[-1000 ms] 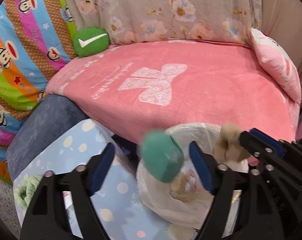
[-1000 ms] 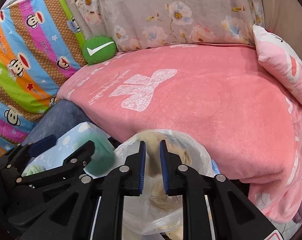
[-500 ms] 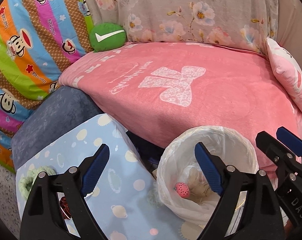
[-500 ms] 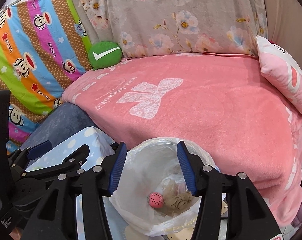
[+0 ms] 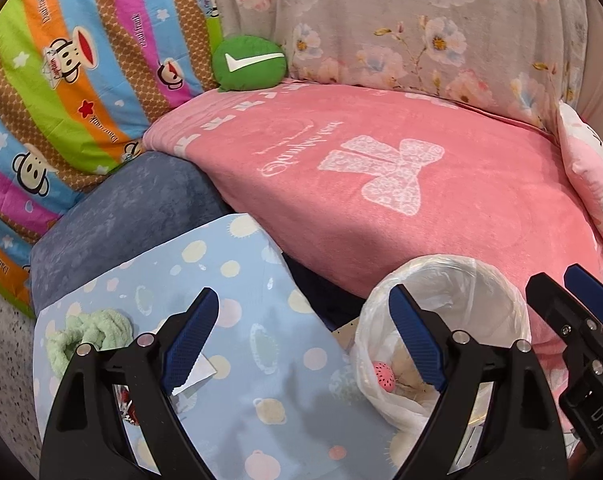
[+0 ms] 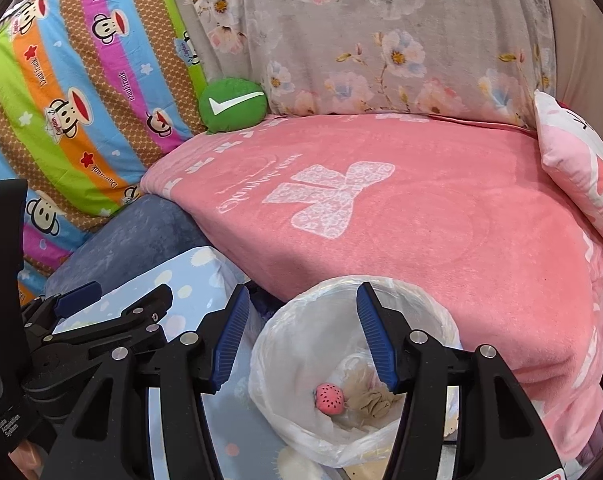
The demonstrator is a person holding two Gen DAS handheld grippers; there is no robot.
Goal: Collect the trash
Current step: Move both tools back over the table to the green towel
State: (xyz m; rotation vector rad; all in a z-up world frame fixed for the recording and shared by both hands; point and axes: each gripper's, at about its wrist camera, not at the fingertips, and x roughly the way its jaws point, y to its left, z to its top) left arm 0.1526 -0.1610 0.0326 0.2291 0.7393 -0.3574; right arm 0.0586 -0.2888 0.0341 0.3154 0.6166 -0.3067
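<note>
left gripper [image 5: 301, 344] wide, empty | right gripper [image 6: 301, 340] half wide, just opened, empty, above bin bag [image 6: 297, 344] | pink ball [image 6: 330, 398], crumpled paper [image 6: 371, 400] inside bag

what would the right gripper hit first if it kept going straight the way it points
Most likely the bin liner: the open right gripper frames the bag's mouth, with a pink ball and crumpled paper lying deeper inside. Depth is unclear, so it could clear the rim and reach the pink blanket instead.
</note>
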